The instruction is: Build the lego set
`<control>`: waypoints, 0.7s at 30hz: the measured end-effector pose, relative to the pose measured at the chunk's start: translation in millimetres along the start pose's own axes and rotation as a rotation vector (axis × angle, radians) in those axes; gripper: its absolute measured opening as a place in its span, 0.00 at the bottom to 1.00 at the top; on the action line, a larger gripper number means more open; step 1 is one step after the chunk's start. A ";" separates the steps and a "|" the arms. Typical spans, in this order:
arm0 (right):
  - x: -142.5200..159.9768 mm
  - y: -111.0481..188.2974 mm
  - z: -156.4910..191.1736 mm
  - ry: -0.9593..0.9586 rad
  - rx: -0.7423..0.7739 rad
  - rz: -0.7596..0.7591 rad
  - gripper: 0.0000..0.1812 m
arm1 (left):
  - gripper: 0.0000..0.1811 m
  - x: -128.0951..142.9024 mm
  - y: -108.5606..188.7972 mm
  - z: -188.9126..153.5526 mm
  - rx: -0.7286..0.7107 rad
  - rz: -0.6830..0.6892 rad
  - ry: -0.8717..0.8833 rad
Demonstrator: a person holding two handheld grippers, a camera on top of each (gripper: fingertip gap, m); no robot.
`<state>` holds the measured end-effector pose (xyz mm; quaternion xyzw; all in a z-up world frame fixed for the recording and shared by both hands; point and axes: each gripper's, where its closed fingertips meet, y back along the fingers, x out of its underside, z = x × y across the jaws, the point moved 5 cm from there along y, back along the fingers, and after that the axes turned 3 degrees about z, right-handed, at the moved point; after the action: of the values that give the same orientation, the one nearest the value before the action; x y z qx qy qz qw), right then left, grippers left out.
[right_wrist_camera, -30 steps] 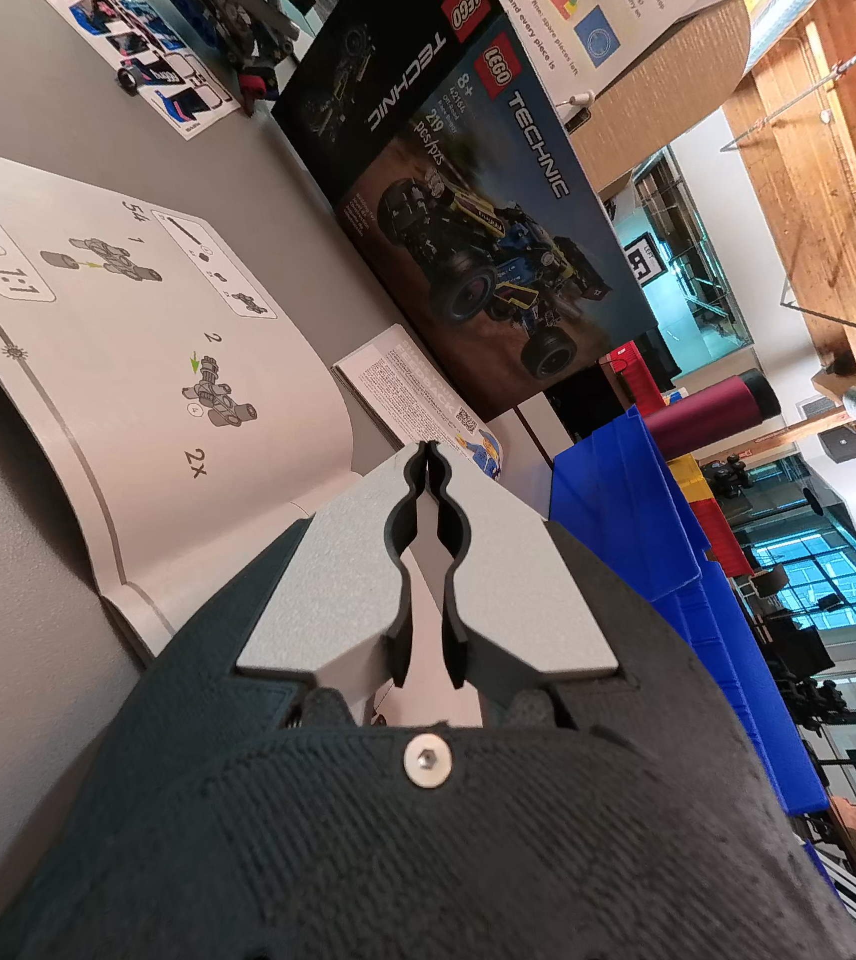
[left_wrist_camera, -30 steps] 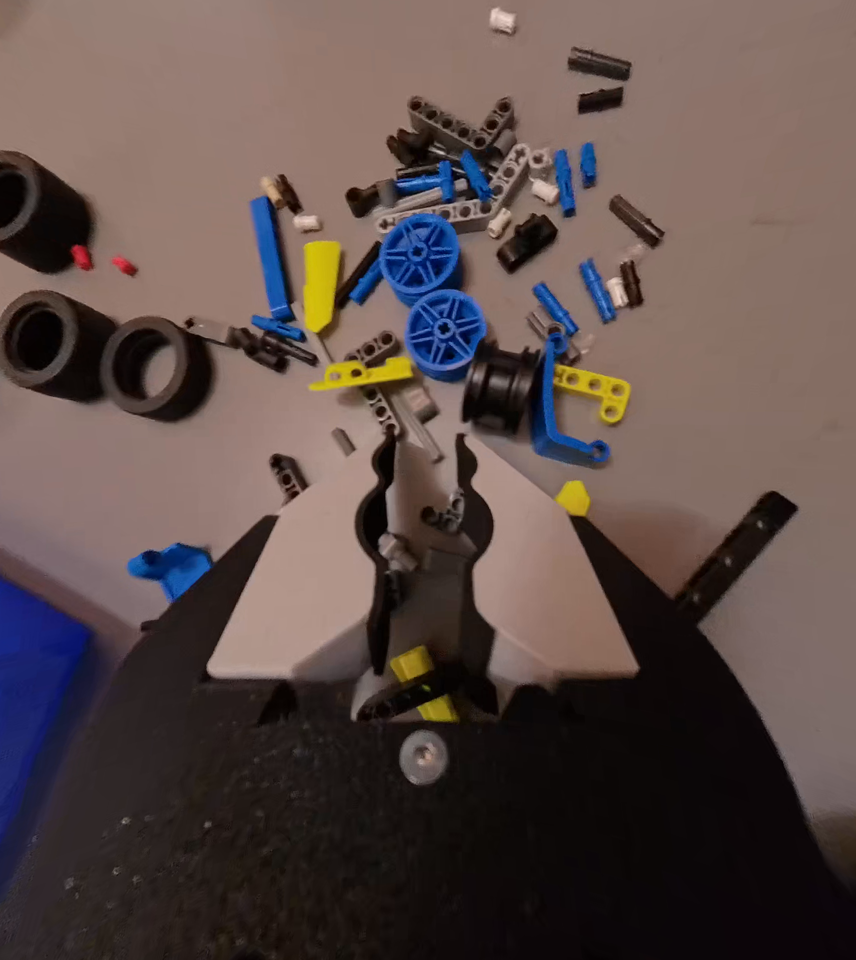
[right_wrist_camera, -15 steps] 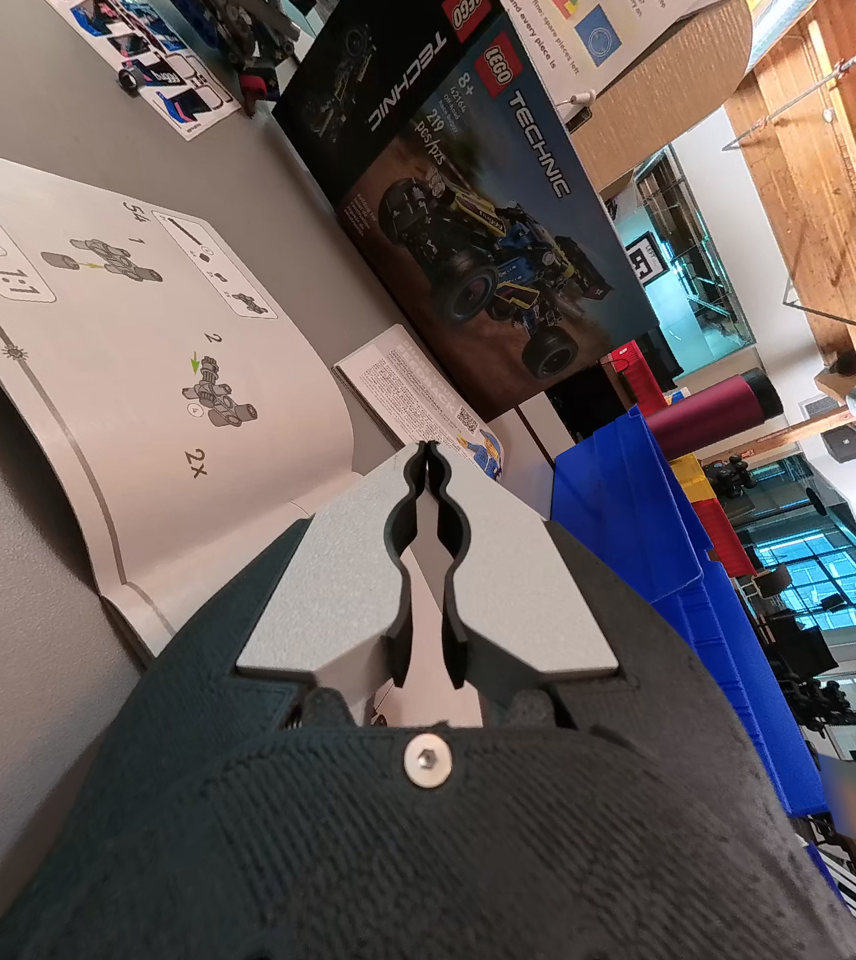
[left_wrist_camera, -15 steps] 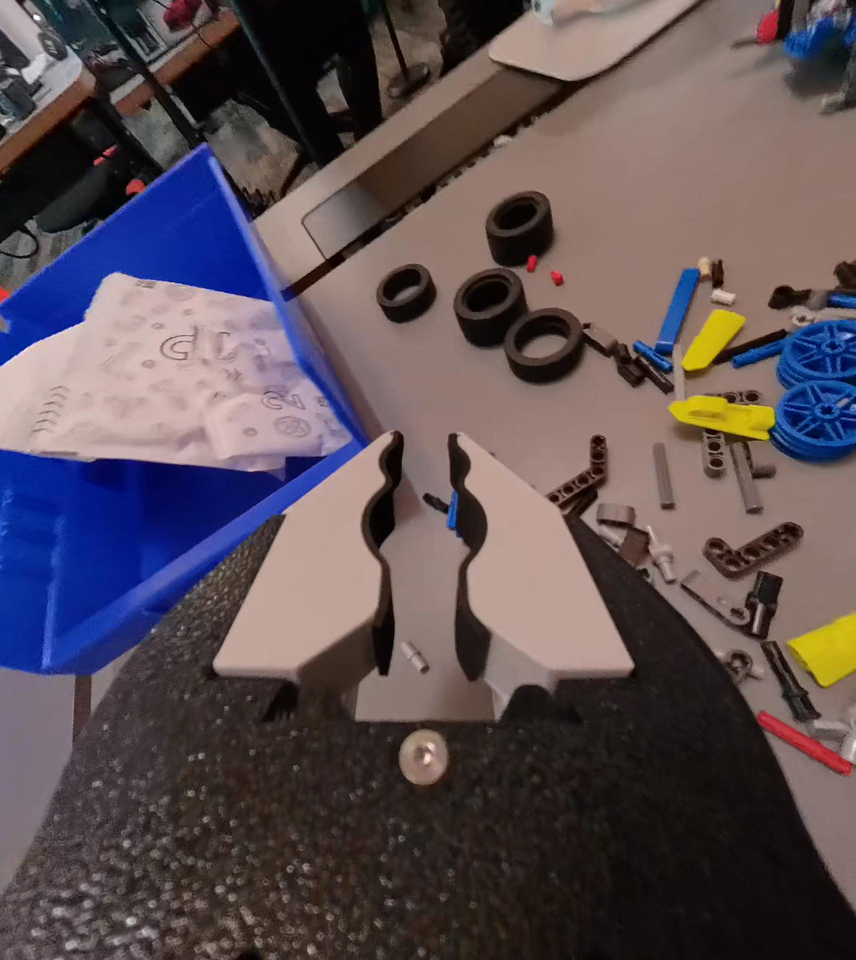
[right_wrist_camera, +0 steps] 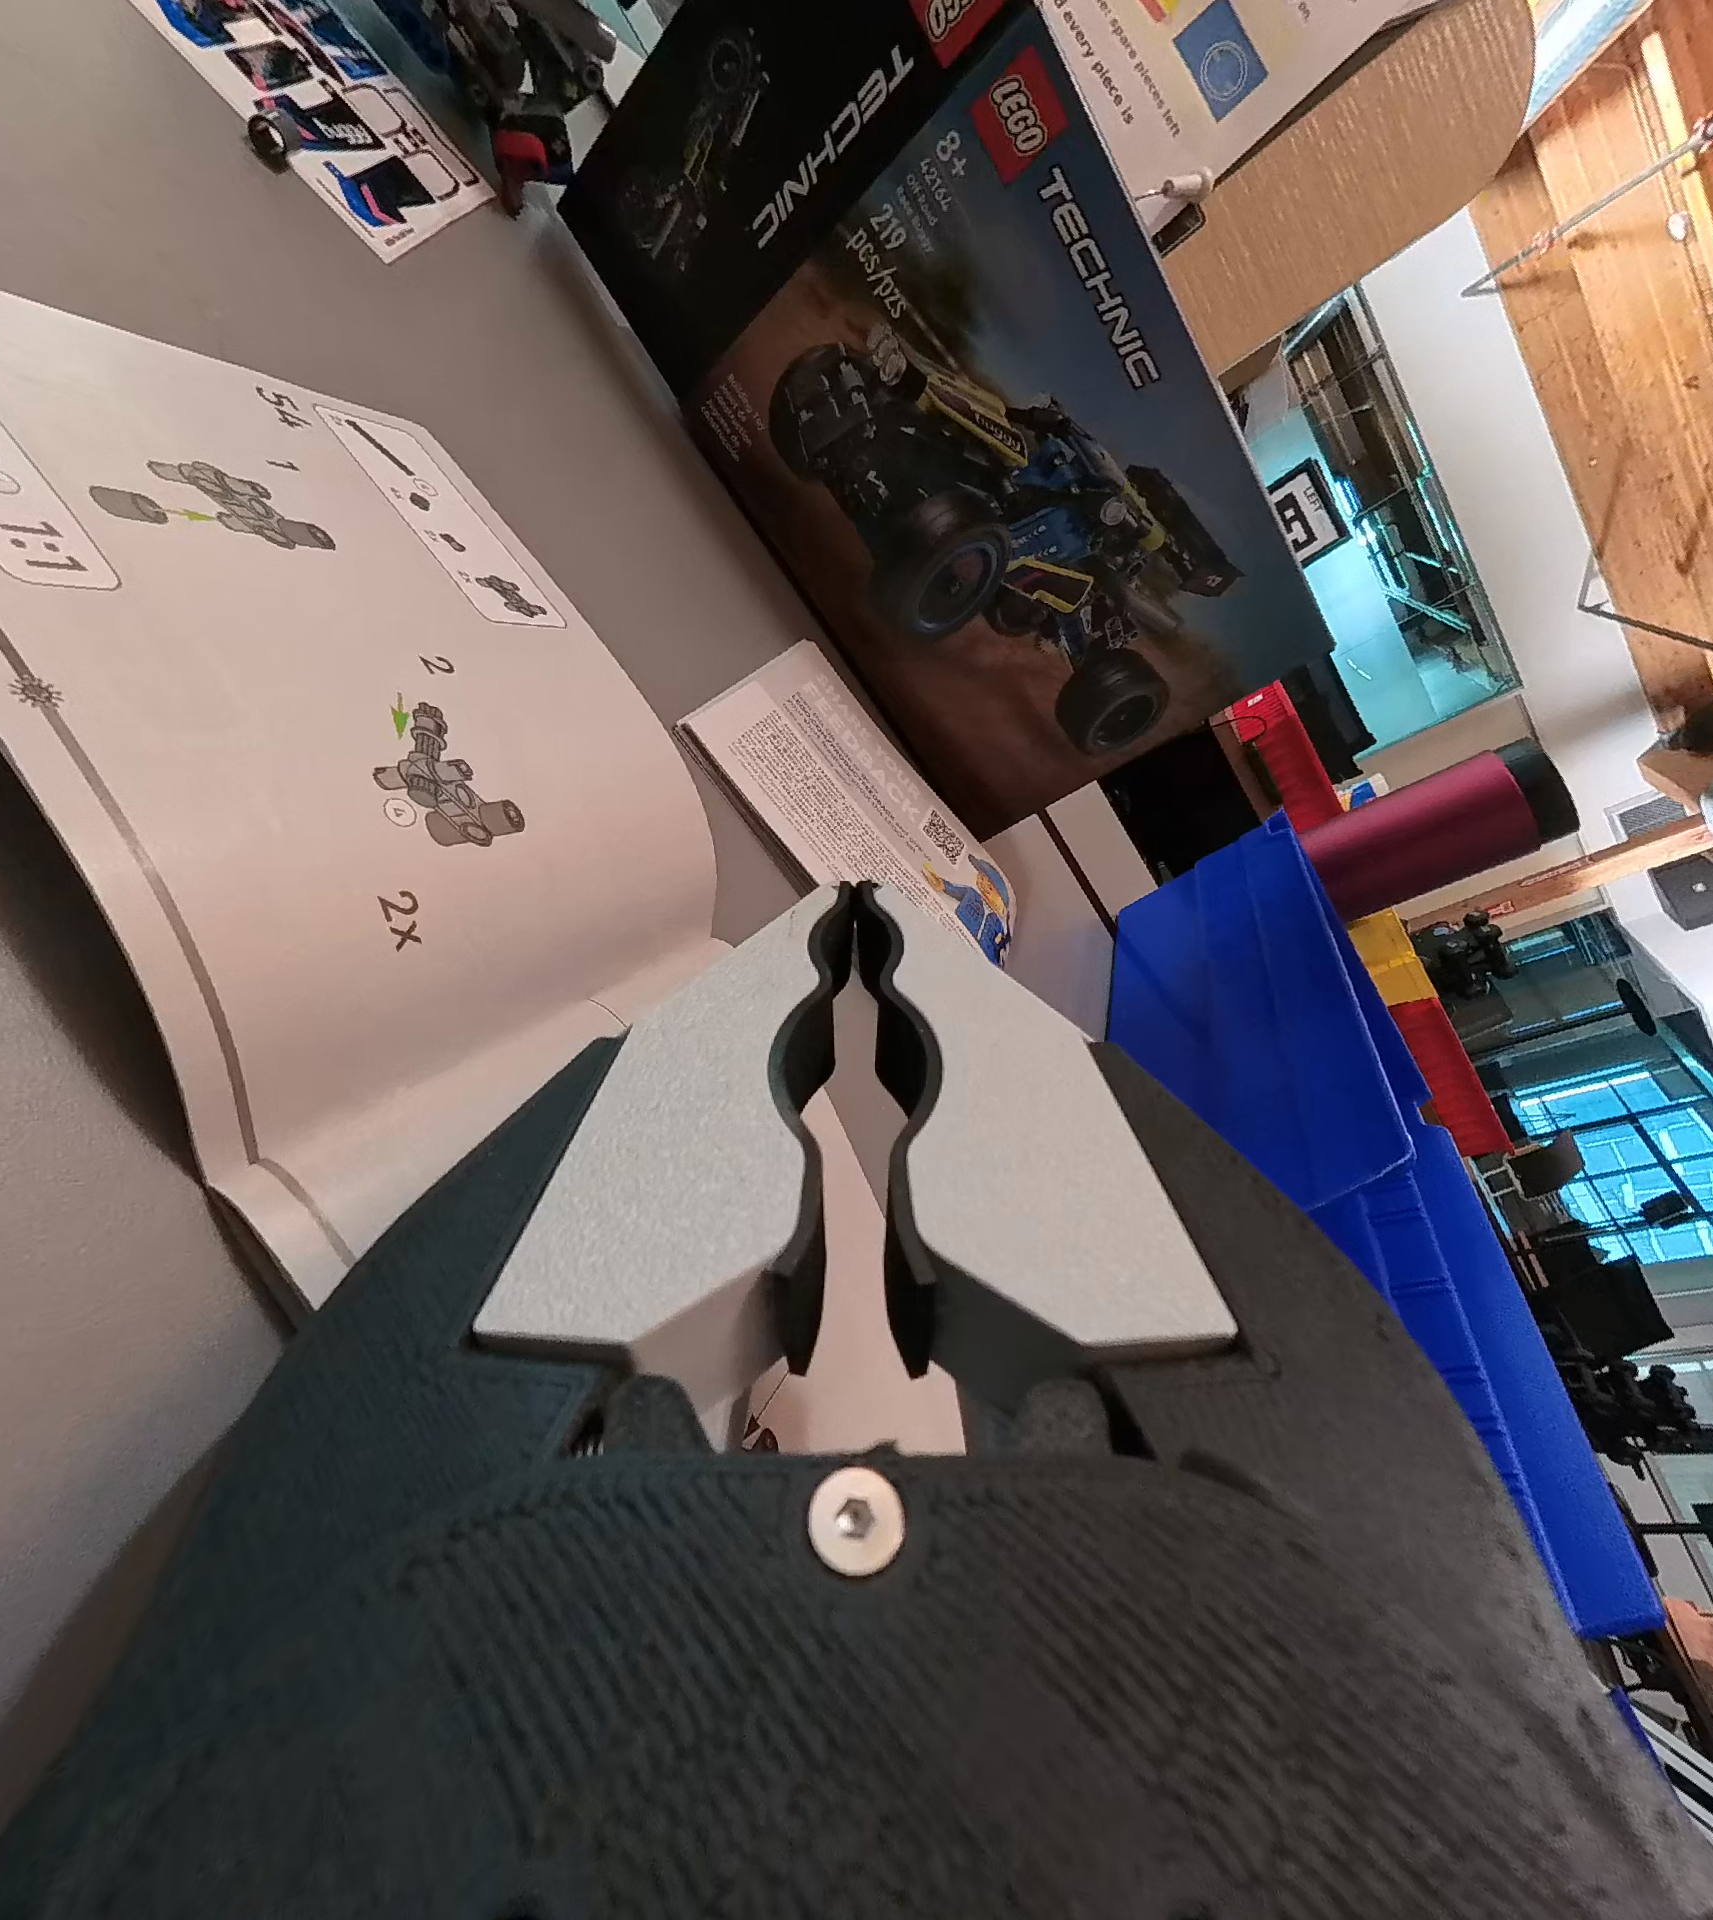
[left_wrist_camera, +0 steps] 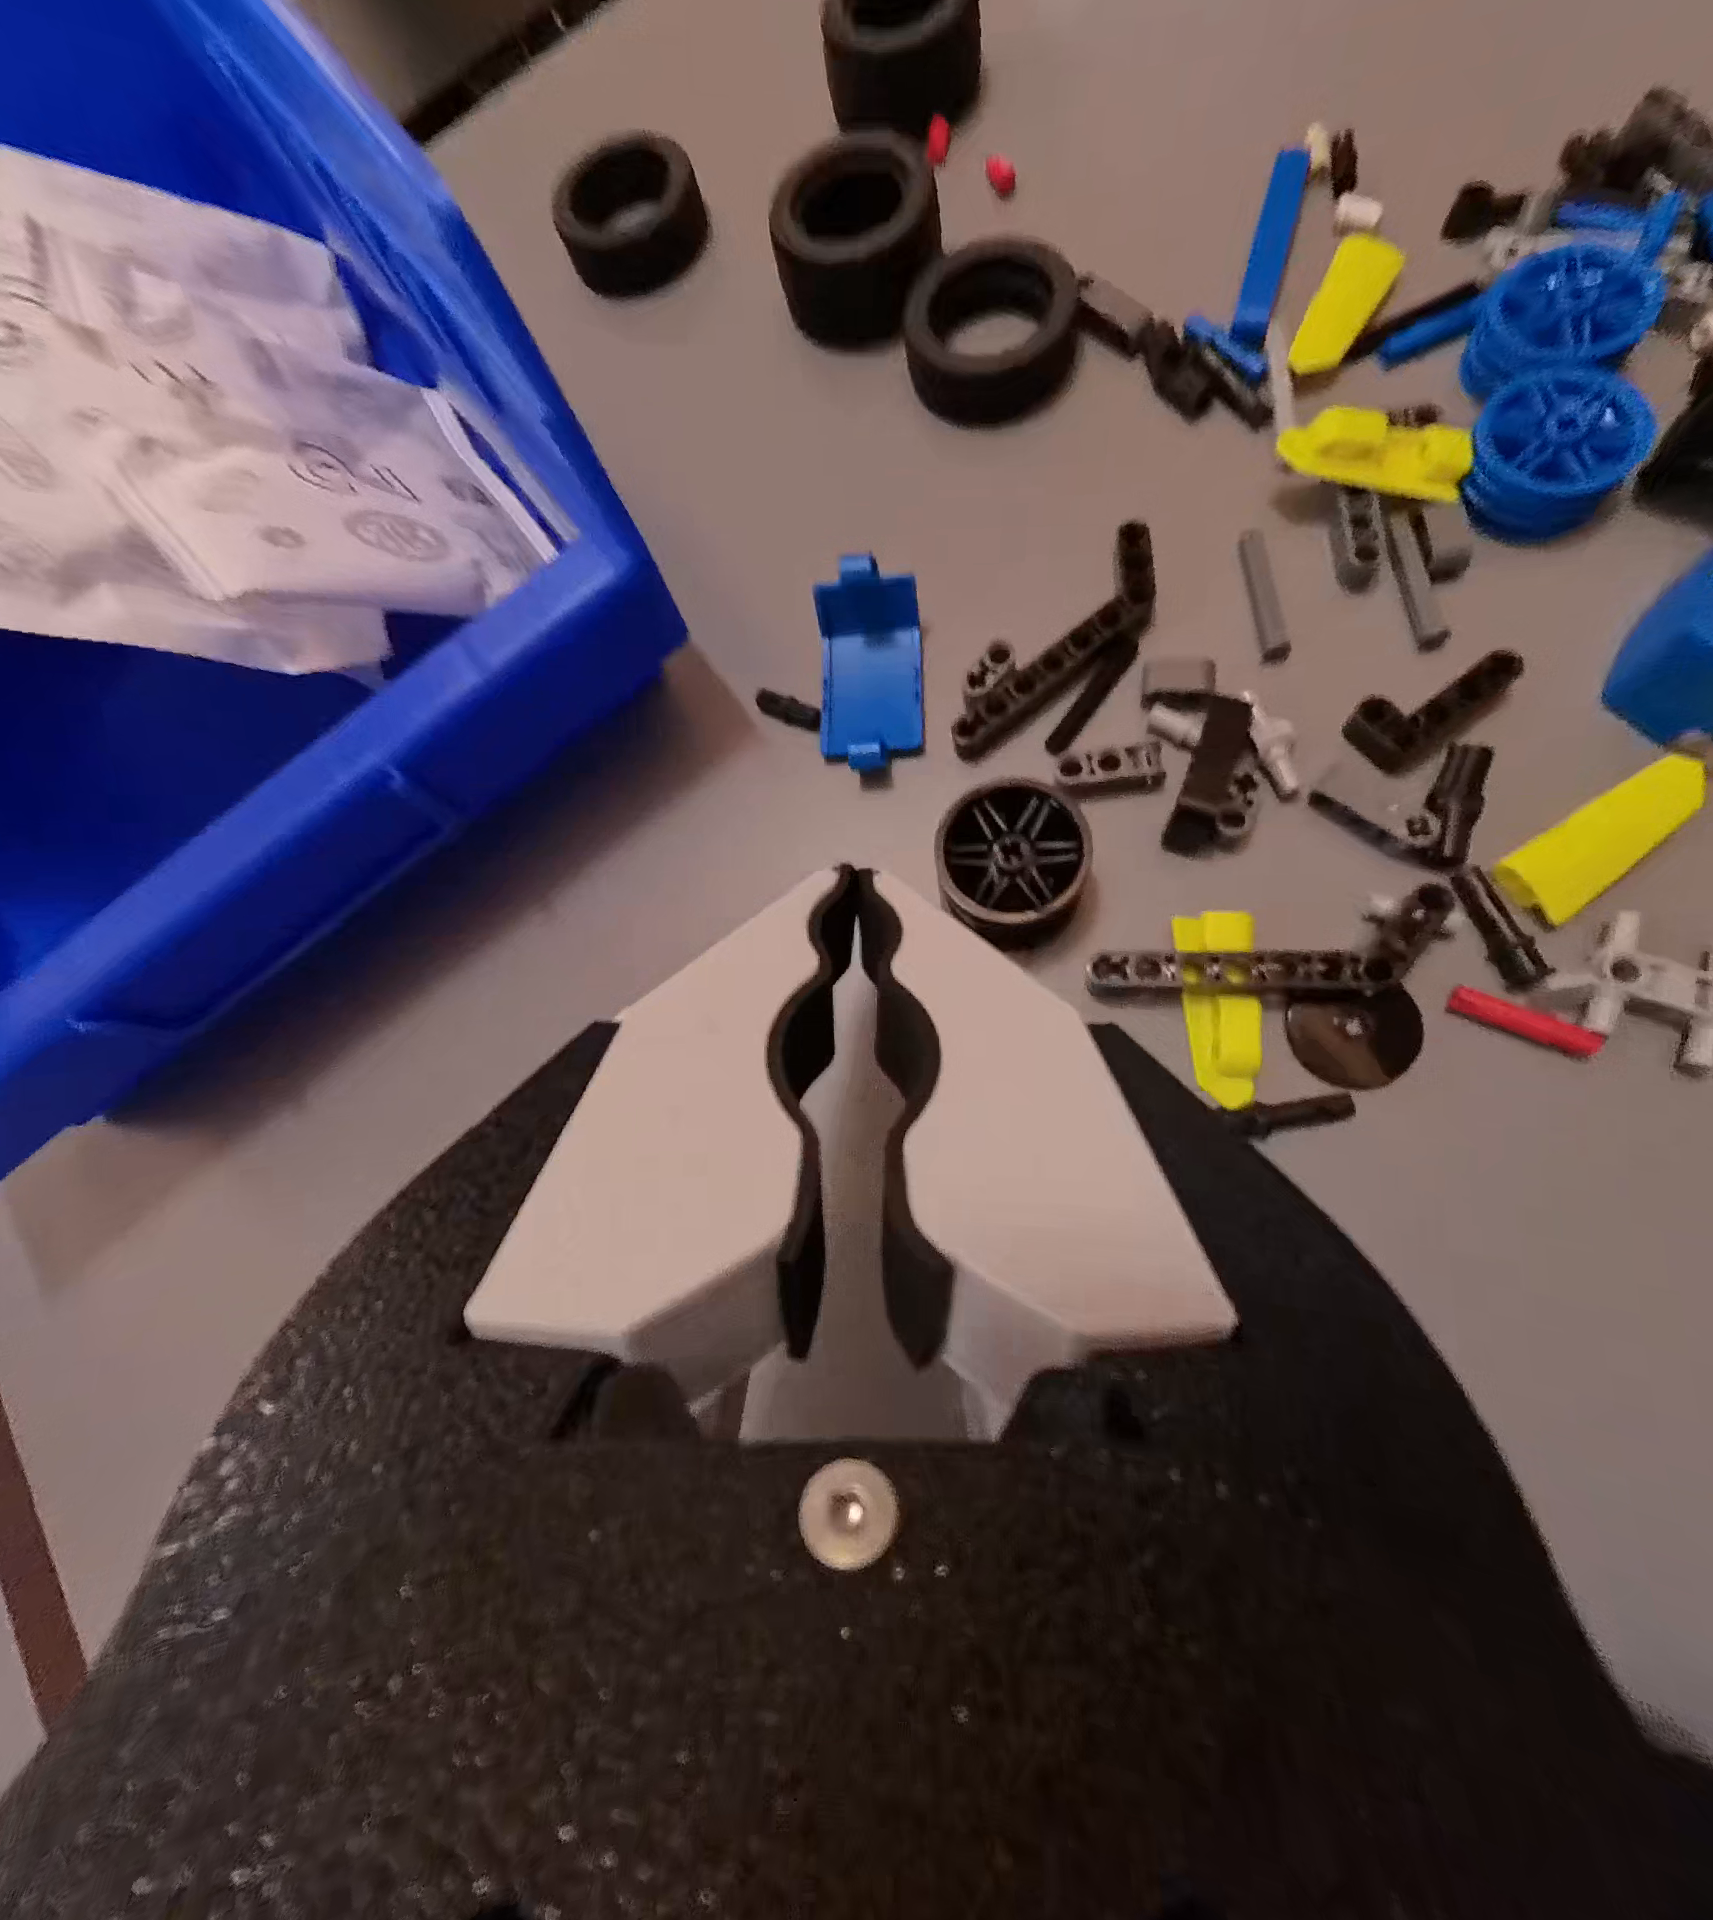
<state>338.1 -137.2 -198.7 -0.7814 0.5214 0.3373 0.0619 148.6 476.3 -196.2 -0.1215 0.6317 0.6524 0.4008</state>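
Having dropped its small parts, the left gripper (left_wrist_camera: 850, 883) now hovers closed, empty, near the black spoked wheel (left_wrist_camera: 1015, 858). The right gripper (right_wrist_camera: 854, 896) stays closed, empty, over the open instruction booklet (right_wrist_camera: 312, 727).

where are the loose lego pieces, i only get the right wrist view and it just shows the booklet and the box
Observer: The left wrist view has them. The loose parts lie scattered on the grey table, ahead and to the right of the left gripper.
Operator: is that gripper holding one
Observer: No, its jaws are shut tip to tip with nothing between them.
Operator: whats closest to its tips
Observer: A black spoked wheel hub, lying on the table just right of the tips.
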 end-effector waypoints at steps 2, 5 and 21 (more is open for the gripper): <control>-0.2 0.2 -0.1 -0.001 0.000 -0.002 0.00 | 0.00 1.6 -2.5 -4.6 0.033 0.015 -0.015; 0.0 0.0 0.0 -0.002 -0.003 0.000 0.00 | 0.00 -4.7 -7.2 -19.8 0.129 -0.006 -0.055; -0.2 0.0 0.0 -0.004 -0.005 -0.003 0.00 | 0.00 -29.3 24.8 25.0 -0.278 -0.334 0.039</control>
<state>338.1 -137.1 -198.6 -0.7814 0.5195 0.3402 0.0617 159.6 491.5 -154.4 -0.2913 0.5144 0.6554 0.4702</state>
